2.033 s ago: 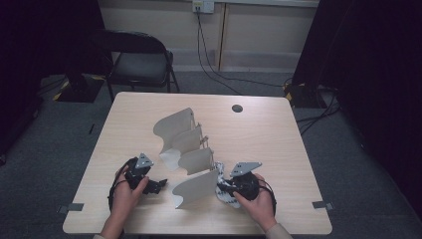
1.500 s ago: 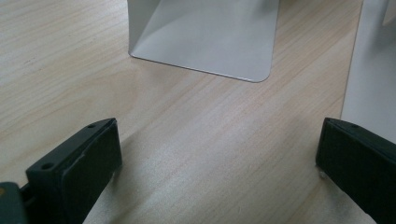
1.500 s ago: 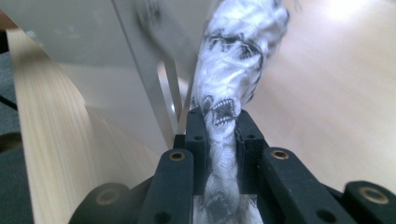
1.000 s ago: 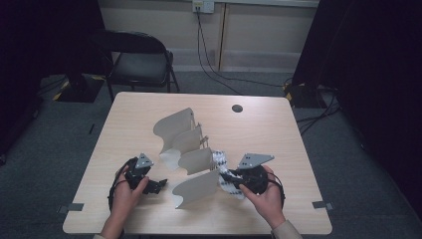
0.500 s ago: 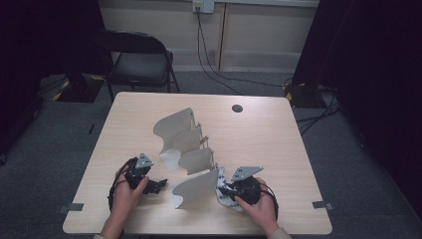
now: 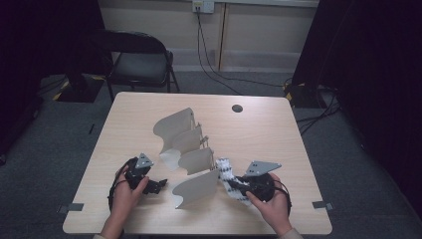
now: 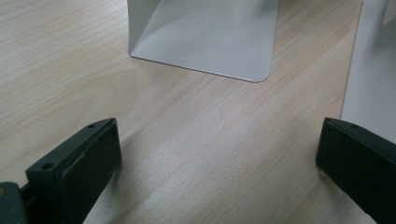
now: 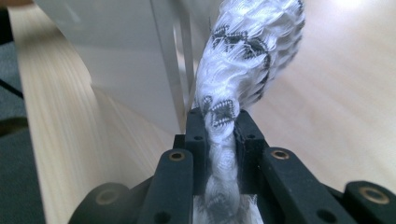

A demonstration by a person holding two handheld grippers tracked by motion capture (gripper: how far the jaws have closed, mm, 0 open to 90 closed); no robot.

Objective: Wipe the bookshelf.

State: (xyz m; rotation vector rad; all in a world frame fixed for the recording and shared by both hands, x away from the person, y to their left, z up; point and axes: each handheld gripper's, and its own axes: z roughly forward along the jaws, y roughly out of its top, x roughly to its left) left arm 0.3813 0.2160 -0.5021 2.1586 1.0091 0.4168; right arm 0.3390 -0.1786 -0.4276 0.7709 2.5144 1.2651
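Note:
A row of white metal bookends (image 6: 191, 149) stands upright mid-table. My right gripper (image 6: 239, 185) points left at the nearest bookend (image 6: 196, 188) and is shut on a white knitted cloth with black pattern (image 6: 226, 174). In the right gripper view the cloth (image 8: 247, 60) bulges out beyond the gripper (image 8: 219, 126), beside a white bookend (image 8: 116, 60). My left gripper (image 6: 158, 185) lies low on the table, left of the nearest bookend. Its jaws (image 7: 219, 158) stand wide open with bare wood between them, facing a bookend's flat base (image 7: 201, 37).
The light wooden table (image 6: 259, 129) has a black round cable hole (image 6: 237, 108) near its far edge. A black folding chair (image 6: 139, 64) stands behind the table. Cables run across the floor at the back right.
The right gripper, still holding the cloth, has shifted a little to the right from half a second ago. The left hand has stayed in place.

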